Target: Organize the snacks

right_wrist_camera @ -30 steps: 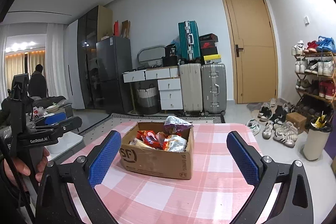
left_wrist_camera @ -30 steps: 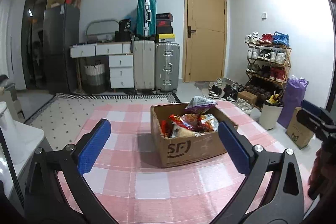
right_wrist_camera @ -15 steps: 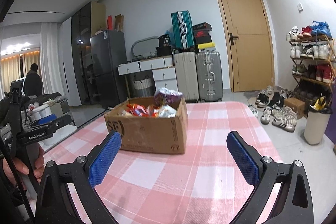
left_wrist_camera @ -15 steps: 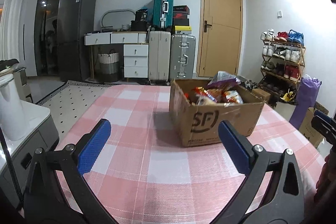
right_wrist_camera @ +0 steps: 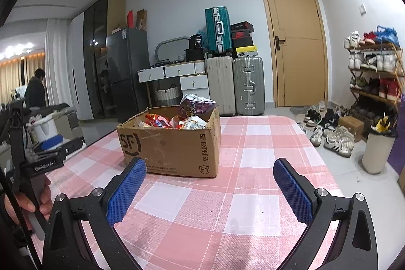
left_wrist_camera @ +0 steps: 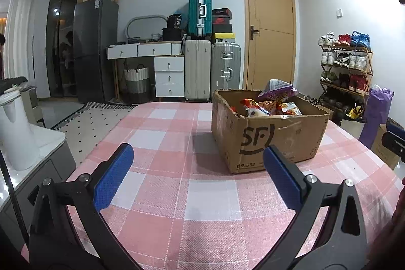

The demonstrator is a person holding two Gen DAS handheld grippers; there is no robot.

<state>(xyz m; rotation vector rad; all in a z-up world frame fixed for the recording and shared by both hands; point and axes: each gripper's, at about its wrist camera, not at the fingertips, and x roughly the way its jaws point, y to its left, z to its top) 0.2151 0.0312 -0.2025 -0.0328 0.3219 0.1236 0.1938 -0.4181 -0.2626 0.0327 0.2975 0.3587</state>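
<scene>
Over the last second both wrist views have dropped from a raised, downward look into the brown cardboard box marked SF (left_wrist_camera: 268,128) to a low, near-level look along the desk covered in pink-and-white checked cloth (left_wrist_camera: 177,168); the box now fills more of each view, so both grippers have come lower and closer to it; the box itself appears not to have shifted. The left gripper (left_wrist_camera: 196,176) stands with its blue-padded jaws wide apart and nothing between them; the right gripper (right_wrist_camera: 208,191) is likewise spread and empty. The assorted foil snack packets (left_wrist_camera: 270,105) lie heaped inside the box, and a purple snack bag (right_wrist_camera: 196,105) rises above the rim at the far side of the box; no packet shows on the cloth around the box. This layout fits either snacks gathered into the box or a full box awaiting sorting; the views do not settle which. The box sits upright, mouth upward; its long axis runs roughly across the desk, with one corner turned toward the left gripper and the logo face toward both.
</scene>
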